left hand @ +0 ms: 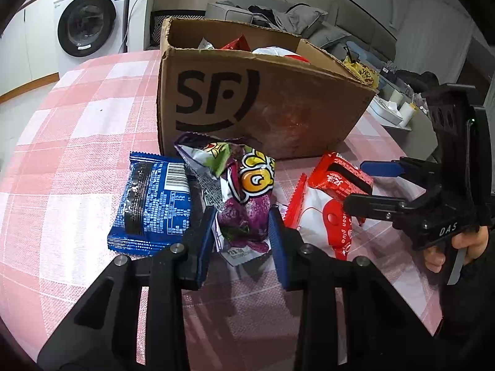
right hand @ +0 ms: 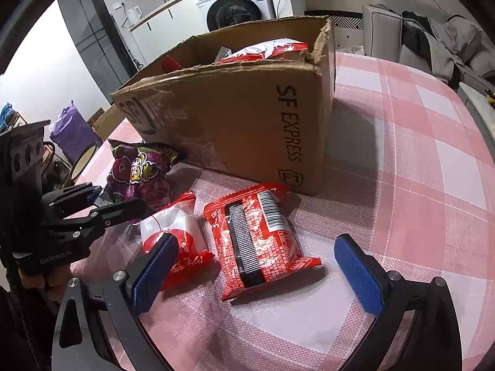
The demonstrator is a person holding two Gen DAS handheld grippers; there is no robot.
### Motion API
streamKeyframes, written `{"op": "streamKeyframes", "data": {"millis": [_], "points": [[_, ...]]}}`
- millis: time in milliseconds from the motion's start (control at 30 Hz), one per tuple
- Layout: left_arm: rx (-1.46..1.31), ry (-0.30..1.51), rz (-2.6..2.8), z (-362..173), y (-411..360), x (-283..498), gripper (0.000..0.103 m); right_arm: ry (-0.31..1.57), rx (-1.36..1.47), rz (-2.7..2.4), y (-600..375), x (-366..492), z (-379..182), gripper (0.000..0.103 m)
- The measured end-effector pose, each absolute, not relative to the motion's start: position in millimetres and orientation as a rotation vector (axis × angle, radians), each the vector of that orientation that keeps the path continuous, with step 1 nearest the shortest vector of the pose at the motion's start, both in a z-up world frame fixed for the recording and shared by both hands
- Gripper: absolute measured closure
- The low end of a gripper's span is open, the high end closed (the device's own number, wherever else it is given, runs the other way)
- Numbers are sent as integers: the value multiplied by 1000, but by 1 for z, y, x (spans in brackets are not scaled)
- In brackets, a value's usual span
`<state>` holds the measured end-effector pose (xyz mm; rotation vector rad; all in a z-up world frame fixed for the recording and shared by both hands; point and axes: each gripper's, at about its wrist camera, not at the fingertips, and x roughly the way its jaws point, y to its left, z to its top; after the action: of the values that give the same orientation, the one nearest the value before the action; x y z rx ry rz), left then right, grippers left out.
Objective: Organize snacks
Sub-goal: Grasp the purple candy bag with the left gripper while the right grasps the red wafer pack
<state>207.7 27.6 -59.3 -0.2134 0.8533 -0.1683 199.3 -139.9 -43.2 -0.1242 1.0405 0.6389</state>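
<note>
My left gripper (left hand: 242, 238) is shut on a crumpled purple snack bag (left hand: 247, 204) that lies on the pink checked tablecloth (left hand: 77, 154) in front of an open SF cardboard box (left hand: 263, 102). To the left of the bag lies a blue packet (left hand: 154, 207). On its right are a red-and-white bag (left hand: 312, 216) and a red packet (left hand: 340, 176). My right gripper (right hand: 255, 242) stands open, its blue pads on either side of the red packet (right hand: 256, 235), not touching it. The red-and-white bag (right hand: 176, 235) lies by its left pad. Several snacks sit inside the box (right hand: 241, 117).
The table curves away to an edge on the left (left hand: 46, 99) and on the right (right hand: 464, 108). Off the table stand a washing machine (left hand: 86, 27) and a grey sofa with clothes (left hand: 297, 21). A low side table with white containers (left hand: 393, 108) is behind the box.
</note>
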Motion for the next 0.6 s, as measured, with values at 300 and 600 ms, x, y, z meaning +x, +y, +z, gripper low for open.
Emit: {"op": "streamKeyframes", "data": {"millis": [300,600], "points": [[-217,840,-215,-55,32,199,77,1036,-134,629,-143,200,-44,12],[-201,854,-226,-53,30,196,73,1023,-125,624,-148,200,-39,15]]}}
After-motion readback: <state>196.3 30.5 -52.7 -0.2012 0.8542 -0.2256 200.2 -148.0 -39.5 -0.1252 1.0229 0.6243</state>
